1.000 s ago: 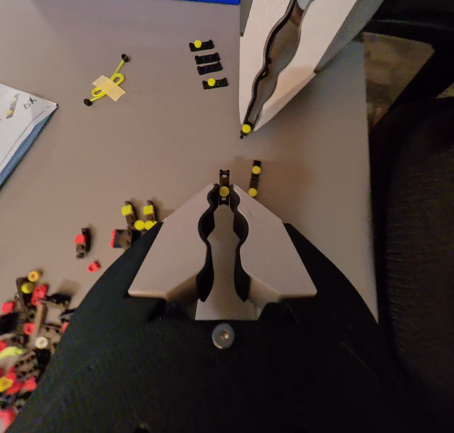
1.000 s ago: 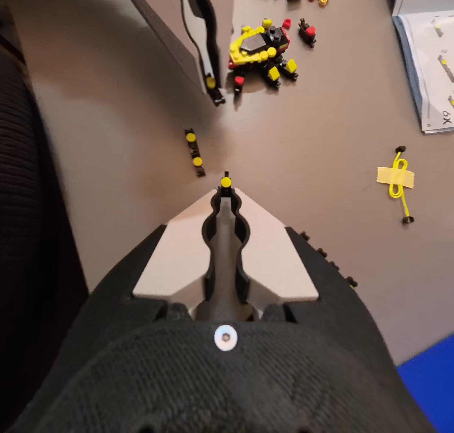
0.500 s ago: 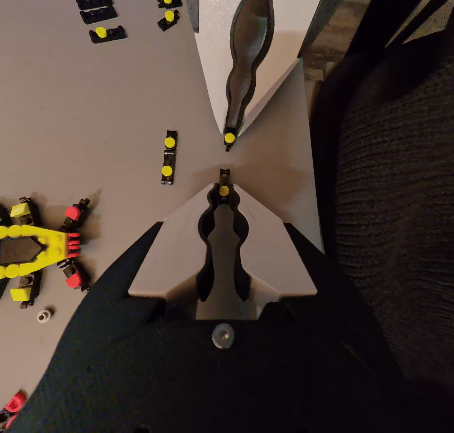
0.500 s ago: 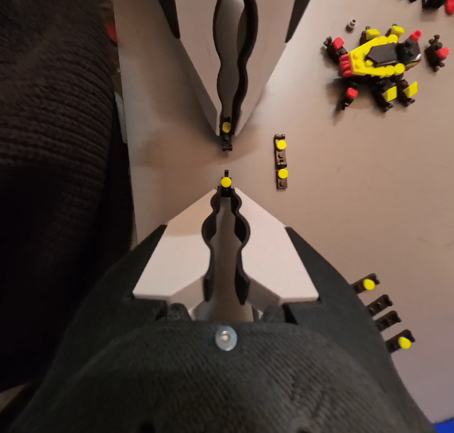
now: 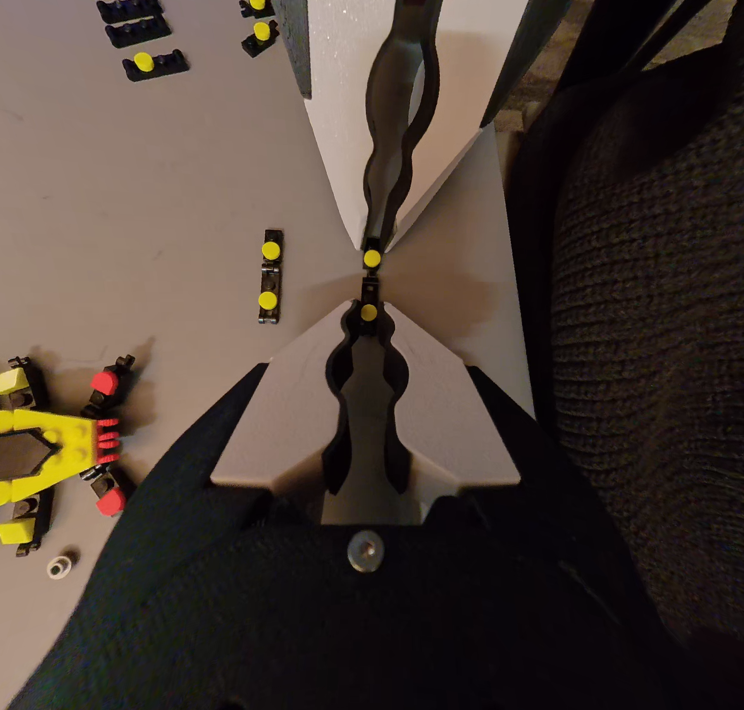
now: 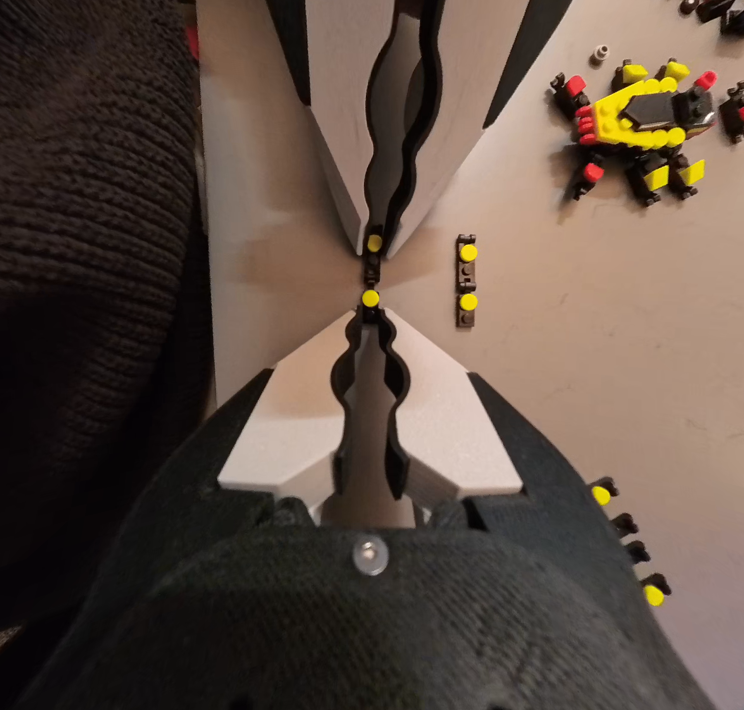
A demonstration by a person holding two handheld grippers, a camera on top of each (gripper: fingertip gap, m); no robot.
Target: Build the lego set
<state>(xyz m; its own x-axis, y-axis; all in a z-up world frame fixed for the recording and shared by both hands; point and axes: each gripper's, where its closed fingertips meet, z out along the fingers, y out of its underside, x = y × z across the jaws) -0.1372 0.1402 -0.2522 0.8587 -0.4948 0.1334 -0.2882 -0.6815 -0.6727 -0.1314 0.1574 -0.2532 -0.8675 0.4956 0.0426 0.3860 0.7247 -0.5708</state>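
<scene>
My left gripper point(image 5: 368, 317) is shut on a small black hinge piece with a yellow round stud point(image 5: 368, 311). My right gripper point(image 6: 369, 315) is shut on a matching black piece with a yellow stud point(image 6: 370, 298). The two grippers face each other tip to tip above the grey table, and the ends of the two pieces touch. The right gripper also shows in the left wrist view point(image 5: 372, 247), and the left gripper in the right wrist view point(image 6: 373, 247). A joined pair of the same pieces point(image 5: 270, 276) lies on the table beside them, also seen in the right wrist view point(image 6: 467, 279).
A yellow, black and red lego model point(image 6: 644, 123) lies on the table, partly in the left wrist view point(image 5: 48, 449). Several black clip pieces, some with yellow studs point(image 5: 155, 64), lie farther off. A small white round piece point(image 5: 60, 568) lies near the model. The table edge point(image 5: 511, 247) and dark fabric point(image 5: 644, 328) are beside the grippers. The grippers are tip to tip, or close to it.
The two grippers have come closer together. The gap between the held pieces has closed and their ends now meet.
</scene>
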